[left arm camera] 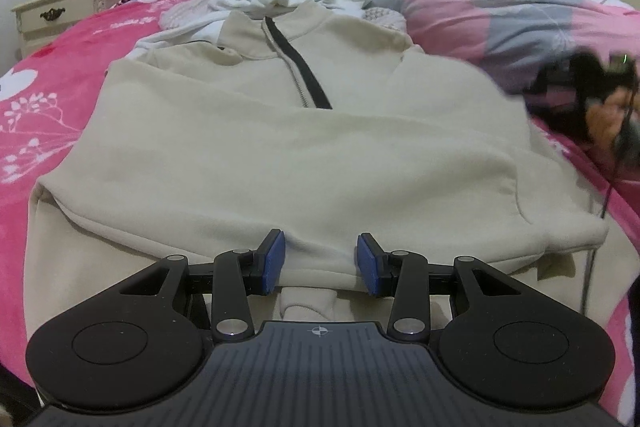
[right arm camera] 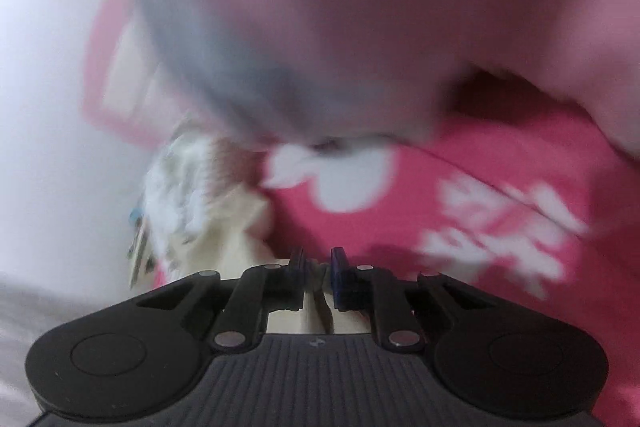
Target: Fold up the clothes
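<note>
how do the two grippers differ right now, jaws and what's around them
The left gripper has its blue pads set wide apart over the hem of the cream zip sweater; the right gripper has its jaws nearly together with only a narrow gap. The left wrist view is sharp, the right wrist view is smeared with blur. The left gripper faces the sweater; the right gripper faces the pink bedspread. Both share the same black frame and blue pads.
</note>
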The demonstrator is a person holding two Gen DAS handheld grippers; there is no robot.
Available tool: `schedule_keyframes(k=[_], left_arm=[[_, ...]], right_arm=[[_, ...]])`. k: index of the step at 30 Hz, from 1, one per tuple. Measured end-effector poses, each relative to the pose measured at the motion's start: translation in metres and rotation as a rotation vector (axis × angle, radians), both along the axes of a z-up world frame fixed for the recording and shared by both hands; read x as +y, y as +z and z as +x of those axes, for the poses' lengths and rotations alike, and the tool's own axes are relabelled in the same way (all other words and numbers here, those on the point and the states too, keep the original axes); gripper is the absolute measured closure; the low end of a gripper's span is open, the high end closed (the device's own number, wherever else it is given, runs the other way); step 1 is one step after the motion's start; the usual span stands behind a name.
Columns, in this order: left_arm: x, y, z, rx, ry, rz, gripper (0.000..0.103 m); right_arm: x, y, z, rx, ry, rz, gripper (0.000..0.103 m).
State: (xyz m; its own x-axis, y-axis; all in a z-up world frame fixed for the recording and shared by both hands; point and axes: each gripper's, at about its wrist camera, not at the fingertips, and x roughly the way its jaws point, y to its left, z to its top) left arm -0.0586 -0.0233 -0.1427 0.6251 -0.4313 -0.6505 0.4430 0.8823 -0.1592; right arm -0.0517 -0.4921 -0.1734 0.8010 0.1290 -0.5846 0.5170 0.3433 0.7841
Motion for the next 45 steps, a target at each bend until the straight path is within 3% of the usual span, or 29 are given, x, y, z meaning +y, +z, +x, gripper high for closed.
schedule_keyframes(k=[4,6,9,12,16,19,22,25,27,29,32,39,45], left_arm=[[0.002,0.0,0.002,0.008,0.008,-0.011,0.063],[0.004,0.0,0.002,0.013,0.014,-0.019,0.063],[0.006,0.0,0.003,0.017,0.02,-0.029,0.063],[0.006,0.0,0.003,0.016,0.019,-0.029,0.063],[0.007,0.0,0.003,0.019,0.019,-0.032,0.063],[0.01,0.004,0.005,0.022,0.034,-0.038,0.063],[0.022,0.02,0.014,-0.003,0.067,-0.068,0.063],[0.035,0.039,0.045,-0.036,0.115,-0.088,0.063],[0.038,0.049,0.075,-0.057,0.144,-0.066,0.059],[0.034,0.052,0.11,-0.08,0.143,-0.032,0.054],[0.024,0.047,0.165,-0.098,0.145,0.025,0.052],[0.016,0.034,0.256,-0.079,0.135,-0.045,0.052],[0.006,0.026,0.293,-0.093,0.057,-0.052,0.054]], right_arm=[[-0.002,-0.024,-0.012,-0.02,-0.123,0.055,0.094],[-0.005,-0.02,-0.025,-0.025,-0.205,0.028,0.095],[-0.001,-0.003,-0.032,-0.004,-0.204,-0.057,0.089],[0.029,0.032,-0.019,-0.038,-0.051,-0.295,0.089],[0.068,0.053,0.025,-0.048,0.194,-0.463,0.089],[0.081,0.057,0.059,-0.007,0.28,-0.534,0.089],[0.097,0.071,0.081,-0.041,0.368,-0.545,0.087],[0.123,0.09,0.104,-0.067,0.531,-0.662,0.083],[0.145,0.1,0.127,-0.081,0.657,-0.76,0.069],[0.166,0.106,0.147,-0.093,0.762,-0.861,0.062],[0.186,0.1,0.182,-0.083,0.851,-0.952,0.061],[0.189,0.092,0.246,-0.103,0.924,-0.989,0.059],[0.171,0.082,0.295,-0.105,0.98,-0.965,0.058]])
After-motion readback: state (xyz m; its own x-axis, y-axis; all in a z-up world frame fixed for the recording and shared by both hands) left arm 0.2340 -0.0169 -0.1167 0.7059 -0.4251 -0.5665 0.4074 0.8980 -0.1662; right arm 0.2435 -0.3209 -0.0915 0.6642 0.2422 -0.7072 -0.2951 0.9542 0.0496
